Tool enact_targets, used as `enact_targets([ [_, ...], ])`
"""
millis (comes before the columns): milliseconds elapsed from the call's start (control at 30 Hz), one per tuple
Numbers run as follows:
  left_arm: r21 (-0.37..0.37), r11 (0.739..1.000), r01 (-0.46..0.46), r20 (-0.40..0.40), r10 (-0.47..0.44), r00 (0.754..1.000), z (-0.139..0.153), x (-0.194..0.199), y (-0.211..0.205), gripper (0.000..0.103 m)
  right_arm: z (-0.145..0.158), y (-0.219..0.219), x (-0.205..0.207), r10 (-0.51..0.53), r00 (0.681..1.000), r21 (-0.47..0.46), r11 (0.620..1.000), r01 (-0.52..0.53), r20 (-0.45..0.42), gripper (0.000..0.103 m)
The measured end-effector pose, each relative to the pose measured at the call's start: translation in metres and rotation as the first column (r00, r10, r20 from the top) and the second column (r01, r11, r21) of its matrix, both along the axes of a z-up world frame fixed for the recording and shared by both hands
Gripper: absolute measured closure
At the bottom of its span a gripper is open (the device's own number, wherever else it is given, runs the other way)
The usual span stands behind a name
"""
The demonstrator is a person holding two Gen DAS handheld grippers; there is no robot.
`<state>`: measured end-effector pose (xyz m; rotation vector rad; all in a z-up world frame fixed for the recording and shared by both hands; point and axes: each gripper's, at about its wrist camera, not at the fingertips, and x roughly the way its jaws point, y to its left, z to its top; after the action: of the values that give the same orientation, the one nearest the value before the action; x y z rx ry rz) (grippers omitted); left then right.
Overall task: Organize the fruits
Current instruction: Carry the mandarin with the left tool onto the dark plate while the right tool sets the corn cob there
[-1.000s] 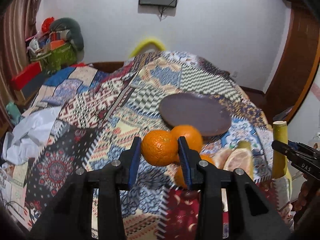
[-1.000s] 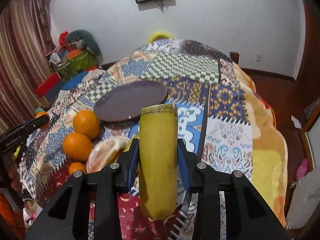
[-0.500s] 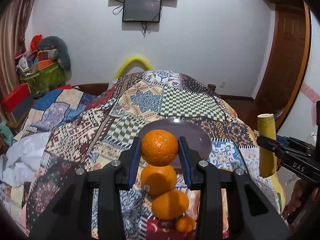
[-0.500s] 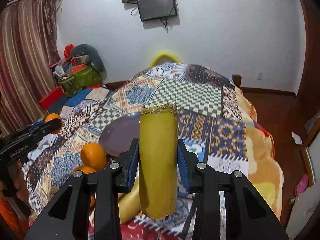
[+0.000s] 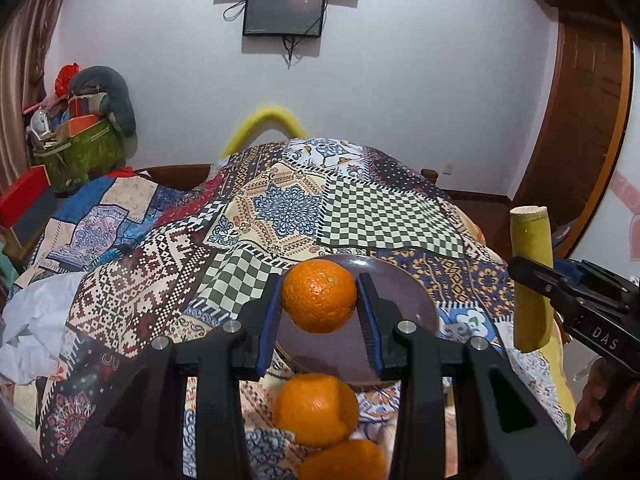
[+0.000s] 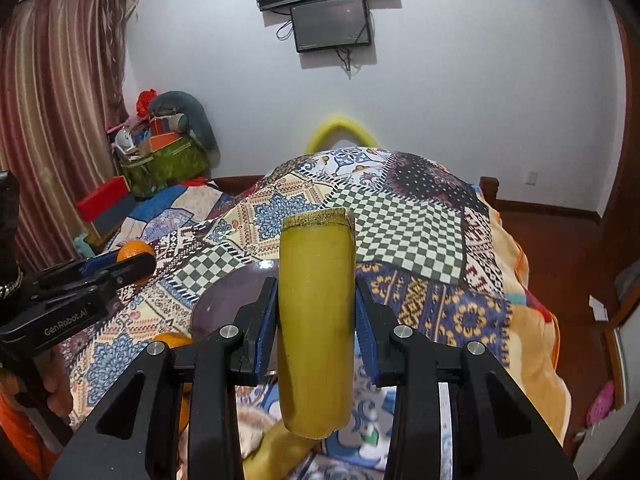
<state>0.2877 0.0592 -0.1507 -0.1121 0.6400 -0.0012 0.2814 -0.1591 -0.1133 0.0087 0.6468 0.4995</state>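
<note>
Through my left wrist camera, my left hand-held gripper (image 5: 319, 308) is clenched on a round, pebbly-skinned orange (image 5: 319, 295), its blue pads pressing the fruit's two sides at its widest part. The orange hangs in the air above the near edge of a dark purple round plate (image 5: 416, 300) that lies on the patchwork quilt of the bed (image 5: 288, 208). Two more loose oranges (image 5: 316, 408) lie on the quilt below the gripper, nearer to me than the plate. I judge the orange firm and fairly light, with a rind that gives a little; gripping across its middle suits it, since a hold nearer one end could let it squirt out. At the right edge, my right hand-held gripper (image 5: 532, 276) shows from the side.

Through my right wrist camera, that gripper (image 6: 316, 320) is clamped on a yellow-green cut length of stalk, much like sugarcane (image 6: 316, 320), held upright, pads on its lower middle. It hangs above the quilt with the plate just behind it. It looks stiff, smooth-skinned and rather heavy for its size, so a mid-length grip should keep it from tipping. Something pale yellow lies on the quilt beneath it; I cannot tell what
</note>
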Motion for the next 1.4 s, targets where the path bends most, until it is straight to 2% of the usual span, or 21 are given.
enact_targets([
  [300,0.008,1.000,-0.009,-0.035,0.009,0.999,-0.012,0.039,0.018,0.066,-0.012,0.015,0.033,0.042,0.999,-0.029,0.999,-0.042,-0.020,0.070],
  [500,0.001,1.000,0.013,-0.099,-0.013,0.995,-0.031,0.063,0.024,0.066,-0.024,0.026,0.055,0.069,0.996,-0.058,0.996,-0.073,-0.059,0.070],
  [633,-0.021,0.999,0.040,-0.166,-0.043,0.985,-0.050,0.079,0.026,0.066,-0.034,0.033,0.066,0.090,0.991,-0.074,0.992,-0.098,-0.096,0.070],
  [833,0.005,0.997,0.071,-0.235,-0.068,0.970,-0.070,0.094,0.024,0.066,-0.053,0.050,0.080,0.130,0.979,-0.119,0.982,-0.149,-0.155,0.070],
  [1233,0.005,0.994,0.109,-0.324,-0.101,0.941,-0.088,0.116,0.020,0.066,-0.078,0.069,0.104,0.188,0.942,-0.159,0.958,-0.238,-0.278,0.070],
  [1400,-0.016,0.992,0.123,-0.342,-0.121,0.932,-0.090,0.119,0.022,0.066,-0.086,0.073,0.111,0.191,0.928,-0.147,0.957,-0.248,-0.321,0.070],
])
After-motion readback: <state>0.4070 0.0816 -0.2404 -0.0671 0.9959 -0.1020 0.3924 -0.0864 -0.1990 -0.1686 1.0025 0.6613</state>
